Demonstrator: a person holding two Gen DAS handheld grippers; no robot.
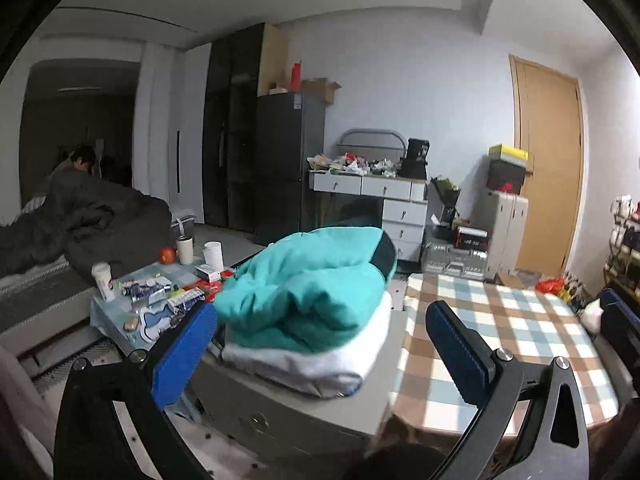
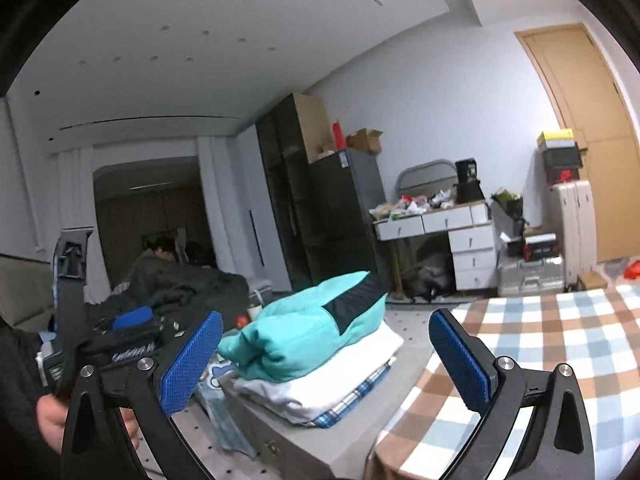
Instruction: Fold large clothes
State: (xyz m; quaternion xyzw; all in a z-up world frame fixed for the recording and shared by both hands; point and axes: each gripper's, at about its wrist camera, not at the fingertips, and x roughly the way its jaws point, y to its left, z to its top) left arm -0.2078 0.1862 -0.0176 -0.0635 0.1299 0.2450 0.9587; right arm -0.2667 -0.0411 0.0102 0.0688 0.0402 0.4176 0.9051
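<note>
A folded teal garment [image 1: 308,280] [image 2: 304,328] with a dark panel lies on top of a folded white garment [image 1: 320,356] [image 2: 332,380]; in the right wrist view a blue plaid piece [image 2: 352,404] shows under them. The stack rests on a grey chest [image 1: 288,412] [image 2: 320,448]. My left gripper [image 1: 320,346] is open and short of the stack, with nothing between its blue pads [image 1: 184,352]. My right gripper [image 2: 326,360] is also open and empty, back from the stack. The left gripper [image 2: 132,328], held in a hand [image 2: 52,416], appears at the left of the right wrist view.
A table with a checked cloth [image 1: 500,320] [image 2: 540,340] stands right of the chest. A low table with cups, tubes and boxes [image 1: 160,292] is to the left. A person under a dark blanket [image 1: 80,208] sits on a bed. White desk with drawers [image 1: 384,192], fridge [image 1: 288,160] and door [image 1: 552,168] stand behind.
</note>
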